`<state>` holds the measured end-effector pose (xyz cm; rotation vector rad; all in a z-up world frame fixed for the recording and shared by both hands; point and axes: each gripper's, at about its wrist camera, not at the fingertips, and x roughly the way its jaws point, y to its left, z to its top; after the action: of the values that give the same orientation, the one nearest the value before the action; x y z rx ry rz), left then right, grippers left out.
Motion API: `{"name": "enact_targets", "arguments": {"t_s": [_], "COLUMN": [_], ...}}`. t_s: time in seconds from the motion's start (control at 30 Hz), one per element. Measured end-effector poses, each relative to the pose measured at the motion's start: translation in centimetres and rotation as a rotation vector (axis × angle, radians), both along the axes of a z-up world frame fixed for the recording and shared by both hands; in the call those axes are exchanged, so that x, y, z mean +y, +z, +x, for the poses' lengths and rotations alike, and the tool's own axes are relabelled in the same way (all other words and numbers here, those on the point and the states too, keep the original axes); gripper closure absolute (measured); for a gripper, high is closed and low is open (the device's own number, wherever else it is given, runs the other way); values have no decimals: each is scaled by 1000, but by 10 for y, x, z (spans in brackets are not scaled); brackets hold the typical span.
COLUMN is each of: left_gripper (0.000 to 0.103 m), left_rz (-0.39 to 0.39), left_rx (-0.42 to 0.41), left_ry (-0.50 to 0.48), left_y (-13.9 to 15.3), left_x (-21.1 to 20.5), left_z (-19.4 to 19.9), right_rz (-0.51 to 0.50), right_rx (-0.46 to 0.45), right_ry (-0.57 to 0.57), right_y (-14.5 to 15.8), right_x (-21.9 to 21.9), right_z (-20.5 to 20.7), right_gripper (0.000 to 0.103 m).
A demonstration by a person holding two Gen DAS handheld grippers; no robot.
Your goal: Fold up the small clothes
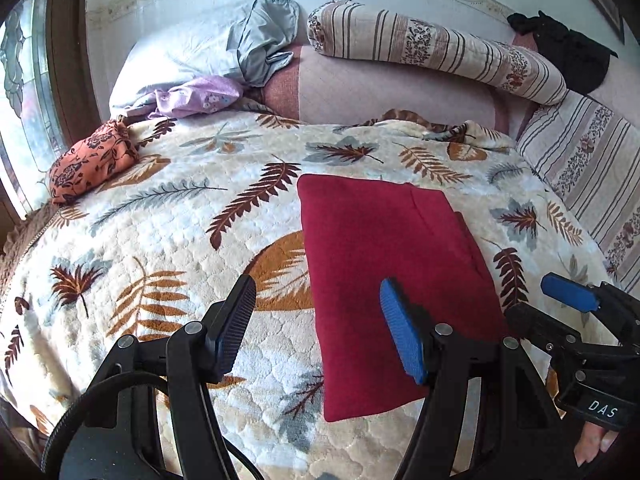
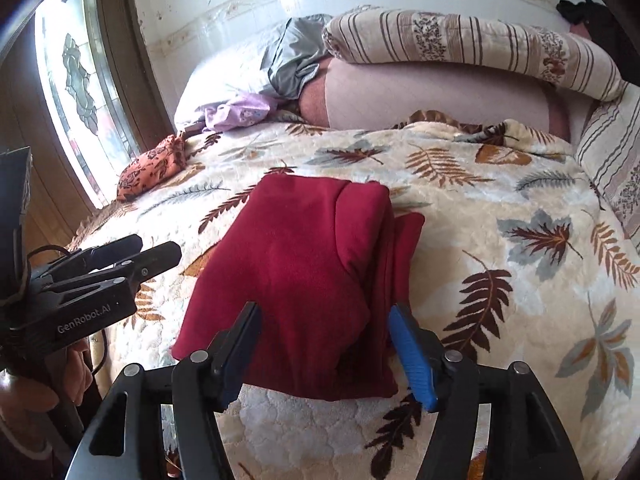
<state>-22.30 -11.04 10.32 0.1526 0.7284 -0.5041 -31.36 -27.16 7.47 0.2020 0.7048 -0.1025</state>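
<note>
A dark red garment [image 1: 384,264] lies folded into a long rectangle on the leaf-patterned blanket [image 1: 168,240]. In the right wrist view the red garment [image 2: 296,280] shows layered folds along its right side. My left gripper [image 1: 318,312] is open and empty, hovering over the garment's near left edge. My right gripper [image 2: 324,332] is open and empty, just above the garment's near end. The right gripper also shows at the right edge of the left wrist view [image 1: 572,304], and the left gripper at the left of the right wrist view [image 2: 132,256].
An orange floral cloth [image 1: 88,160] lies near the bed's left edge by the window [image 1: 24,80]. A lilac cloth [image 1: 196,96], grey cloth [image 1: 264,40] and white pillow sit at the head. A striped rolled quilt [image 1: 440,48] and black cloth [image 1: 568,52] lie at the back right.
</note>
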Motion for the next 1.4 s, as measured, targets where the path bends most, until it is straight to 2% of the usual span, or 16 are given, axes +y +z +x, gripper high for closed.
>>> {"name": "enact_targets", "arguments": {"t_s": [0.1,0.3,0.47,0.53,0.67,0.93,1.4], "left_gripper": [38,38,38,38,38,38,38], "left_rz": [-6,10,7,7,11,21,25], "left_rx": [13,19,18,15,6,28,39], "left_ry": [15,26,30,31,29,25,21], "left_y": [0,0,2,2,3,-3,-7], "left_x": [3,6,9,9,9,8,3], "left_z": [-1,-5,-6,-7,-8,-7,-5], "right_rz": [-35,1,-4,-5,2,7,27], "right_rx": [-10,-9,0,0,4,6,28], "right_ry": [-14,-31,-25,-29,-34,-34,-54], "right_y": [7,8,7,6,5,2,-5], "right_x": [7,7,14,14,15,14,10], "right_z": [0,0,0,0,0,2,6], "right_gripper": [39,36,36,31,30,26,24]}}
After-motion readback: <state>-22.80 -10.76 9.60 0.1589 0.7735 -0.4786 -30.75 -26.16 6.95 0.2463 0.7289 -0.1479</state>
